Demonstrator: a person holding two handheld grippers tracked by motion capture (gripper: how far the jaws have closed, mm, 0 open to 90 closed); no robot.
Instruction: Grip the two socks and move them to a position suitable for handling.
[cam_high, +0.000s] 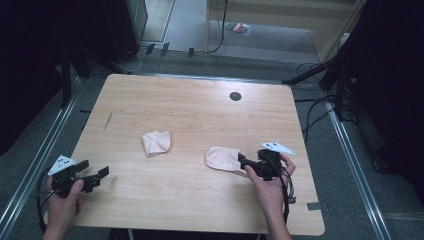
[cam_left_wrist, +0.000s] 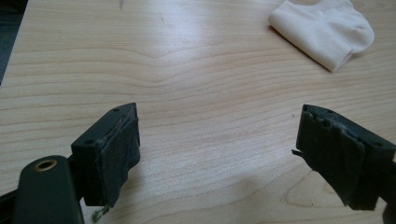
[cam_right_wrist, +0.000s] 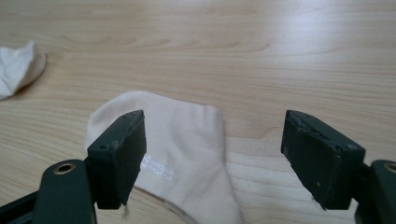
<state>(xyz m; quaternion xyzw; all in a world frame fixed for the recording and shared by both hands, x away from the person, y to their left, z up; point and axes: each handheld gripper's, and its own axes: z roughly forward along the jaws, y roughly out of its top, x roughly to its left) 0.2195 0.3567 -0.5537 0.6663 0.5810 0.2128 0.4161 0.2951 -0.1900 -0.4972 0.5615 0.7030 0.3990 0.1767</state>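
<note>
pink sock (cam_right_wrist: 187, 154) lies under the right gripper's (cam_right_wrist: 212, 158) wide-open, empty fingers.

Two socks are lying on the bench (cam_high: 190, 107), well apart from each other. The folded sock (cam_high: 156, 143) is sitting near the middle, and the flat sock (cam_high: 223, 158) is lying to its right and a little nearer the person. The right tongs (cam_high: 243, 161) are hovering at the flat sock's right end, jaws spread, one jaw over the fabric. The left tongs (cam_high: 97, 175) are sitting near the bench's left front edge, jaws apart over bare wood, well left of the folded sock. A round hole (cam_high: 235, 96) is sitting toward the far edge, behind the flat sock.
</note>
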